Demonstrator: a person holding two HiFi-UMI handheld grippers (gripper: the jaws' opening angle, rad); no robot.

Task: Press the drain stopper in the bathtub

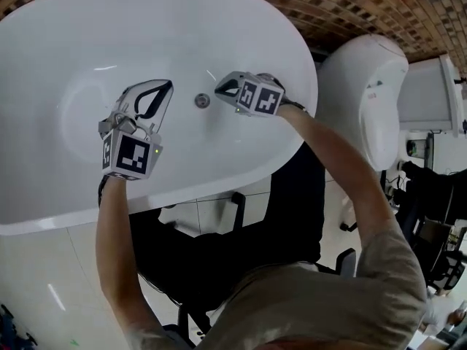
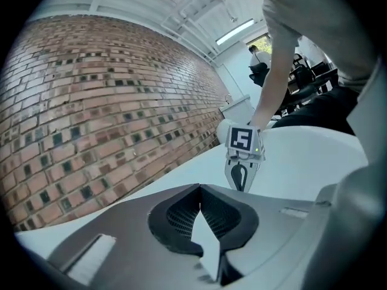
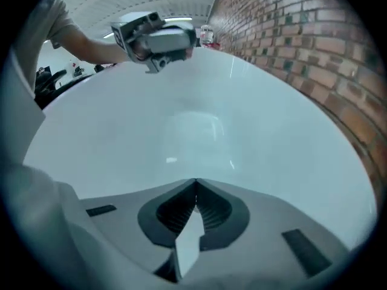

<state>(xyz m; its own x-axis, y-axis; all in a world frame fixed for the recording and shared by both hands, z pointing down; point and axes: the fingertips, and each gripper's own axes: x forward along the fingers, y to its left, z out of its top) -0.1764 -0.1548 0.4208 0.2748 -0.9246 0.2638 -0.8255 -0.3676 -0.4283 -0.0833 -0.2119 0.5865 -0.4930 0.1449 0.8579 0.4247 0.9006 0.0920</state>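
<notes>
A small round metal drain stopper [image 1: 202, 100] sits on the floor of the white bathtub [image 1: 66, 57], seen only in the head view. My right gripper [image 1: 220, 88] hovers just right of the stopper, its tips pointing left and close to it, jaws shut on nothing. To the stopper's left, my left gripper [image 1: 166, 85] is held inside the tub with its jaws shut and empty. In the left gripper view the shut tips [image 2: 199, 190] face the right gripper [image 2: 242, 177]. The right gripper view shows shut tips [image 3: 195, 183] over the tub's bare wall, with the left gripper [image 3: 154, 38] beyond.
A brick wall [image 1: 350, 6] runs behind the tub. A white rounded fixture [image 1: 368, 93] stands to the tub's right. A black chair [image 1: 241, 239] is under the person, outside the tub's near rim [image 1: 146, 203]. Pale floor tiles [image 1: 44, 275] lie at lower left.
</notes>
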